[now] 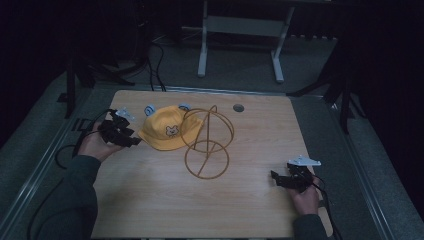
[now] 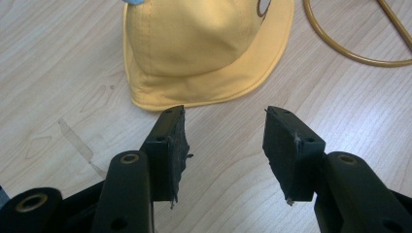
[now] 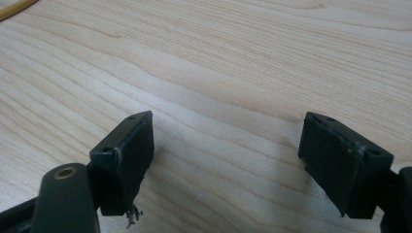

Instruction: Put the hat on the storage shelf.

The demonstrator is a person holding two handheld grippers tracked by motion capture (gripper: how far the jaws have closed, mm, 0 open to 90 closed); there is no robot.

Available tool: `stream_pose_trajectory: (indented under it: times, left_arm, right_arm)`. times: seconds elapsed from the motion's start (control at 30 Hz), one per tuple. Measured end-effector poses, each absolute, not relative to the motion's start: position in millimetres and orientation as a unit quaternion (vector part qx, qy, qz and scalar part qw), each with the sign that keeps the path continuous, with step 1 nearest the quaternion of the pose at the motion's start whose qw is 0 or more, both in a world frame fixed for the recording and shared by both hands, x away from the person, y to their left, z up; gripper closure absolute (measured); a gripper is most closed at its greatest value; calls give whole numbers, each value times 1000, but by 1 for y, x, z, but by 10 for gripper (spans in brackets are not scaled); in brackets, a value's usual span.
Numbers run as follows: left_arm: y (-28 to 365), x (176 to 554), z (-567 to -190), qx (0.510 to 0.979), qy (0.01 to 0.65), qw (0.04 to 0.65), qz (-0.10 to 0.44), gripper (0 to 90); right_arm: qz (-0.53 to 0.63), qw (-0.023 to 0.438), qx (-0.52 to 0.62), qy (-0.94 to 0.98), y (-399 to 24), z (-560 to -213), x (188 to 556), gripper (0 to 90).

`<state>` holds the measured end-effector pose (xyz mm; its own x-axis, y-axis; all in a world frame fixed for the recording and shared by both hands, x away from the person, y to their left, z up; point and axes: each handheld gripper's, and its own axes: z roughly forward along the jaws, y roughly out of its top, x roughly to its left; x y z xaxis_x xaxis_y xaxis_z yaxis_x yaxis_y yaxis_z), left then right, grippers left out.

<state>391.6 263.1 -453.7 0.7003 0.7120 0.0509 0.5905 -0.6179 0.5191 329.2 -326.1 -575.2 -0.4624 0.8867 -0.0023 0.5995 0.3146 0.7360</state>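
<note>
Cloth like this yellow hat (image 2: 204, 43) is soft, light and floppy, so I think my left gripper (image 2: 224, 141) should pinch the thin brim, which lies on the table (image 1: 250, 200) just past my tips, next to the gold wire stand (image 1: 207, 142). My left jaws stand apart with nothing between them, and my right gripper (image 3: 226, 155) waits wide open over bare wood, far off. The room is dim, and the little blue bits (image 1: 150, 109) on top may be ears.
</note>
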Motion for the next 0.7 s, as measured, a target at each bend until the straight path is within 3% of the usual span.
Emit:
stream_pose_trajectory:
  times: [0.7]
  left_arm:
    - [254,397,-441,900,345,239,117,532]
  right_arm:
    - [343,209,475,783,-326,-575,329,205]
